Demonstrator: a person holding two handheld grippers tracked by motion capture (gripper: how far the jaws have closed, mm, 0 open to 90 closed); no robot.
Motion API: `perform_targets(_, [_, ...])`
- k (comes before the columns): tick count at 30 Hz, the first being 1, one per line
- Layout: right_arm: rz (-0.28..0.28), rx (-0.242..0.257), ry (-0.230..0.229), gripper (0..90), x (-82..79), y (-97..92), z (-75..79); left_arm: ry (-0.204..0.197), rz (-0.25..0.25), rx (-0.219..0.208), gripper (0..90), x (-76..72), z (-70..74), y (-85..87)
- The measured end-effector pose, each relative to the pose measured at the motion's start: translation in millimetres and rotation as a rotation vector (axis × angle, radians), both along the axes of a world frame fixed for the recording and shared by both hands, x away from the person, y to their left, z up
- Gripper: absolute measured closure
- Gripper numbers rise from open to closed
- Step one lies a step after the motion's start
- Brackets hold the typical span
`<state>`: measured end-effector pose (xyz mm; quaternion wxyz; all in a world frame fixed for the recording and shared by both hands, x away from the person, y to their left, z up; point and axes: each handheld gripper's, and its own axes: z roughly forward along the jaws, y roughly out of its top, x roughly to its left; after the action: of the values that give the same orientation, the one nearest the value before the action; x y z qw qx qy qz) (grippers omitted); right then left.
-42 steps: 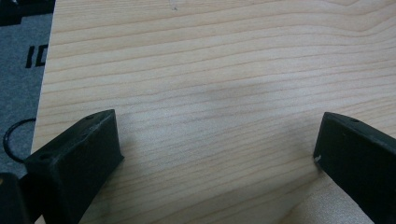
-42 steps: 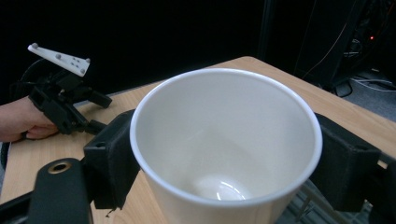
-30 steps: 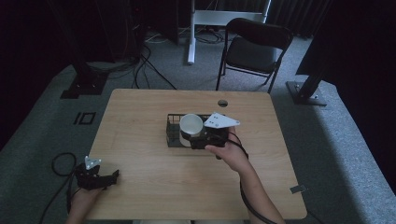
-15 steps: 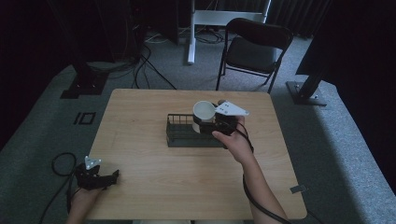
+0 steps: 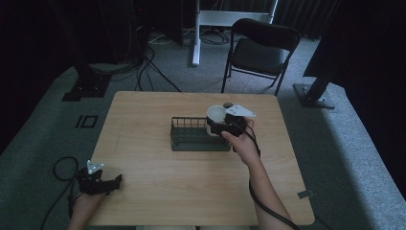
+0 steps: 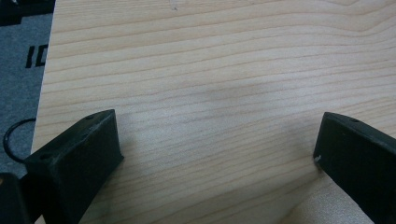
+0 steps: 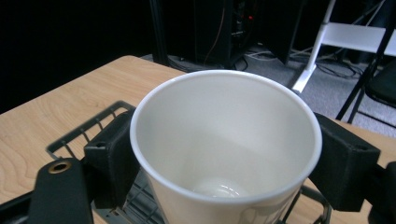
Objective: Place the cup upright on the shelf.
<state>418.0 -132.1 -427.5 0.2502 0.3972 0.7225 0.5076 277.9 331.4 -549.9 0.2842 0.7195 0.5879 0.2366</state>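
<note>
A white cup (image 5: 215, 116) (image 7: 224, 144) is held upright and empty above the right end of a black wire basket (image 5: 187, 135) (image 7: 84, 130). My right gripper (image 5: 219, 125) (image 7: 224, 158) is shut on the cup, one jaw on each side of its wall. My left gripper (image 5: 115, 181) (image 6: 217, 144) rests at the table's near left corner, open, with only bare wood between its jaws.
The wooden table (image 5: 158, 187) has a small round hole (image 5: 228, 104) at its far edge behind the cup. A black folding chair (image 5: 261, 50) stands beyond the table. A cable (image 5: 60, 167) lies on the floor at the left.
My right gripper has lifted the cup out of the basket and carried it up and to the right, toward the far edge. The left gripper has stayed put.
</note>
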Motion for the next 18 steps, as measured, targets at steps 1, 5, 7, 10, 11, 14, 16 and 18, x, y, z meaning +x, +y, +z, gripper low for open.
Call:
perform_targets(1, [-0.004, 0.002, 0.005, 19.3, 0.9, -0.6, -2.2, 0.0, 0.0, 0.0, 0.8, 0.0, 0.0, 0.0])
perform_targets(5, [-0.004, -0.013, 0.019, 19.3, 3.5, -2.8, -9.1, 0.0, 0.0, 0.0, 0.8, 0.0, 0.0, 0.0])
perform_targets(7, [-0.012, -0.01, 0.021, 19.3, 4.5, -4.4, -11.1, 0.0, 0.0, 0.0, 0.8, 0.0, 0.0, 0.0])
perform_targets(10, [-0.02, -0.011, 0.026, 19.3, 6.7, -6.4, -14.4, 0.0, 0.0, 0.001, 0.8, 0.0, 0.0, 0.0])
perform_targets(11, [-0.02, -0.015, 0.03, 19.3, 7.5, -6.8, -15.9, 0.0, 0.0, 0.0, 0.8, 0.0, 0.0, 0.0])
perform_targets(14, [-0.022, -0.016, 0.038, 19.3, 8.9, -7.6, -19.1, 0.0, 0.0, 0.0, 0.8, 0.0, 0.0, 0.0])
perform_targets(16, [-0.023, -0.018, 0.041, 19.3, 10.0, -7.5, -21.6, 0.0, 0.0, 0.0, 0.8, 0.0, 0.0, 0.0])
perform_targets(18, [-0.021, -0.022, 0.045, 19.3, 11.0, -7.3, -24.2, 0.0, 0.0, 0.0, 0.8, 0.0, 0.0, 0.0])
